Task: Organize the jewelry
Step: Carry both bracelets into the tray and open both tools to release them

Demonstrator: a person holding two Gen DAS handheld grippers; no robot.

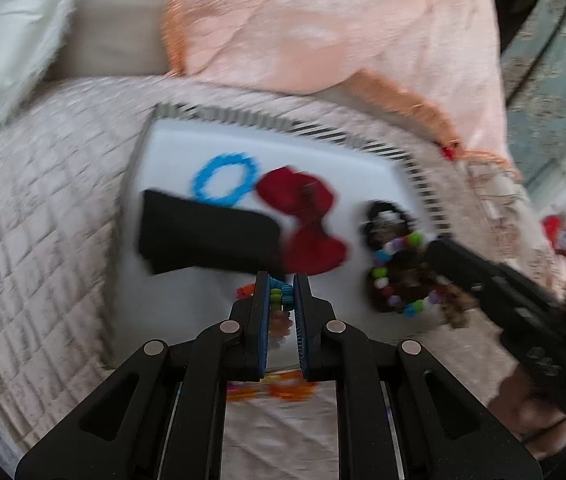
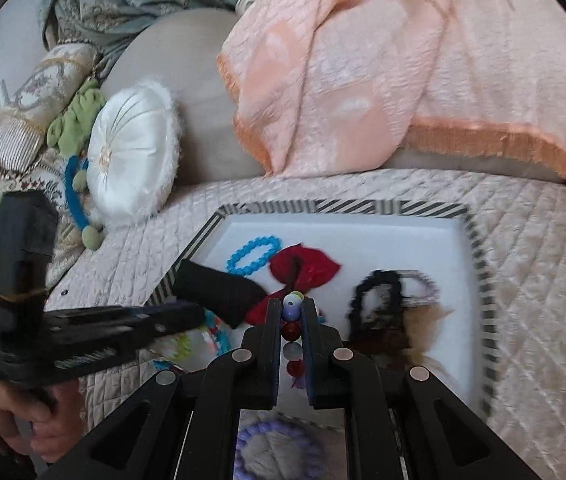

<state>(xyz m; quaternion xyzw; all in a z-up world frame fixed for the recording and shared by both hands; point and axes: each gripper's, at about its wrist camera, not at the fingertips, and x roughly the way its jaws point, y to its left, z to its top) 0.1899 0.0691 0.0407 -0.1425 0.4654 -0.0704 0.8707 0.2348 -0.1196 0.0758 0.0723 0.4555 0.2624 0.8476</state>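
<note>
My left gripper (image 1: 282, 277) is shut on a bracelet of blue, green and orange beads (image 1: 283, 295) above the near part of the white tray with a striped rim (image 1: 423, 184). My right gripper (image 2: 291, 303) is shut on a string of white, purple and red beads (image 2: 291, 330) over the same tray (image 2: 479, 280). In the tray lie a blue bead bracelet (image 2: 253, 254), a red bow (image 2: 305, 272), a black pouch (image 2: 219, 292) and dark and lavender scrunchies (image 2: 375, 300). The left wrist view is blurred by motion.
The tray rests on a quilted beige cover (image 2: 543, 280) beside a peach blanket (image 2: 363, 80) and a white round cushion (image 2: 131, 152). A purple bead ring on grey fur (image 2: 279, 452) lies under my right gripper. A hand (image 2: 23, 420) holds the left gripper (image 2: 199, 314).
</note>
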